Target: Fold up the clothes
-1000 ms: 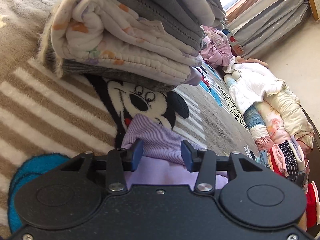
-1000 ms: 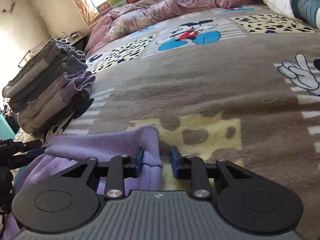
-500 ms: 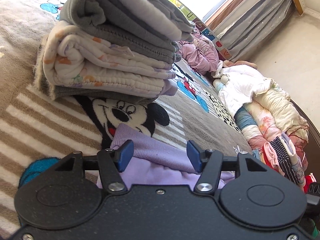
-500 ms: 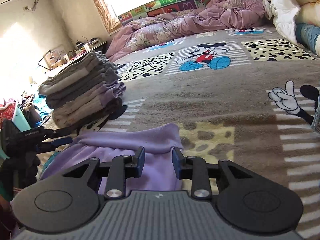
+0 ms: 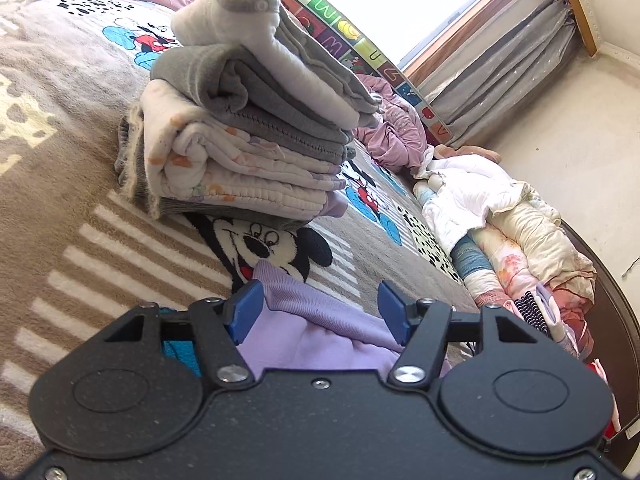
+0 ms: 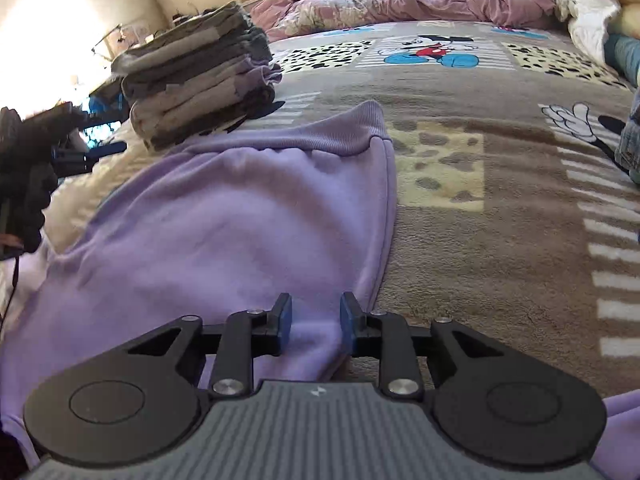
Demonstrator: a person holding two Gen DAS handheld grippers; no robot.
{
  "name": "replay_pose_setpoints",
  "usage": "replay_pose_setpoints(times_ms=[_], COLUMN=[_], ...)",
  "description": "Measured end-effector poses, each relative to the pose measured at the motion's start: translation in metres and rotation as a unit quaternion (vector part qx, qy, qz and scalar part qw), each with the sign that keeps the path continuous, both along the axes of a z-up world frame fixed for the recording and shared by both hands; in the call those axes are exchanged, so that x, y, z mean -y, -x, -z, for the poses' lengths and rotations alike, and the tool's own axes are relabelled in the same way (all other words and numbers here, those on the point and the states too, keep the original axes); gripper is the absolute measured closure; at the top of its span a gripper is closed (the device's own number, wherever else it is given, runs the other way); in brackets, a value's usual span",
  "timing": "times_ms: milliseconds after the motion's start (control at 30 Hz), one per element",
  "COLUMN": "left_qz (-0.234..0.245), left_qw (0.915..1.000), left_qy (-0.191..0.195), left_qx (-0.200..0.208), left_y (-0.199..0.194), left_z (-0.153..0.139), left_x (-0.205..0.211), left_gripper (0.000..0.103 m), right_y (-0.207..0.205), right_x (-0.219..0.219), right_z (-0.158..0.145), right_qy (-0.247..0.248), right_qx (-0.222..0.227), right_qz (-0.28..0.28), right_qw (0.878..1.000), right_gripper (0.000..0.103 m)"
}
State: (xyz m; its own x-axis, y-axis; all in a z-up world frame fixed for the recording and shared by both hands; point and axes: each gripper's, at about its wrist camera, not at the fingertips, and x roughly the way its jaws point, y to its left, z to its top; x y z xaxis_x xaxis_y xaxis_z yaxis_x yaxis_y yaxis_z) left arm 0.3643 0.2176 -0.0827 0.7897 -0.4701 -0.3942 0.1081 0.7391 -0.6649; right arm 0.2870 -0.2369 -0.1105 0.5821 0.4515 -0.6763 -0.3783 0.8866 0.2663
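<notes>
A tidy stack of folded clothes (image 5: 248, 128) already stood on the cartoon blanket (image 5: 60, 200), so a good part of the work looked done. The purple sweatshirt (image 6: 224, 216) lay spread flat just beside that stack, its ribbed hem toward the far side, not yet folded. The left claw (image 5: 320, 312) hung wide open over the hem, gripping nothing. The right claw (image 6: 314, 320) stood narrower but parted above the garment's side edge, empty too. Along the wall a heap of clothes (image 5: 512, 240) appeared to be waiting.

1 purple garment (image 6: 240, 216), 1 folded stack (image 5: 248, 136), 2 grippers (image 5: 320, 312) (image 6: 314, 322).
</notes>
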Motion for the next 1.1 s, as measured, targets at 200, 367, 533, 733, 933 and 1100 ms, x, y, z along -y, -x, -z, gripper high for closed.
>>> replay_pose_setpoints(times_ms=[200, 367, 533, 733, 933, 1100], left_qz=[0.026, 0.031, 0.022, 0.023, 0.003, -0.01], left_qw=[0.9995, 0.998, 0.9926, 0.9898, 0.9917, 0.9935], left_qy=[0.012, 0.048, 0.077, 0.111, 0.116, 0.108], left_qx=[-0.015, -0.029, -0.092, -0.086, -0.056, -0.034], left_y=[-0.016, -0.04, -0.068, -0.067, -0.042, -0.005], left_z=[0.01, 0.022, 0.057, 0.061, 0.037, 0.017], left_x=[0.014, 0.026, 0.035, 0.024, 0.006, -0.017], left_gripper=[0.041, 0.041, 0.037, 0.036, 0.031, 0.028], right_y=[-0.03, -0.103, -0.159, -0.17, -0.148, -0.106], right_x=[-0.005, -0.007, 0.012, 0.046, 0.049, 0.062], right_z=[-0.027, -0.032, 0.005, 0.056, 0.028, -0.004], right_qy=[-0.014, -0.072, -0.136, -0.219, -0.207, -0.221], right_qx=[0.029, 0.028, -0.024, -0.07, -0.043, -0.013], right_qz=[0.009, 0.033, 0.101, 0.169, 0.179, 0.171], right_qw=[0.999, 0.996, 0.985, 0.958, 0.961, 0.96], right_gripper=[0.076, 0.076, 0.076, 0.103, 0.075, 0.075])
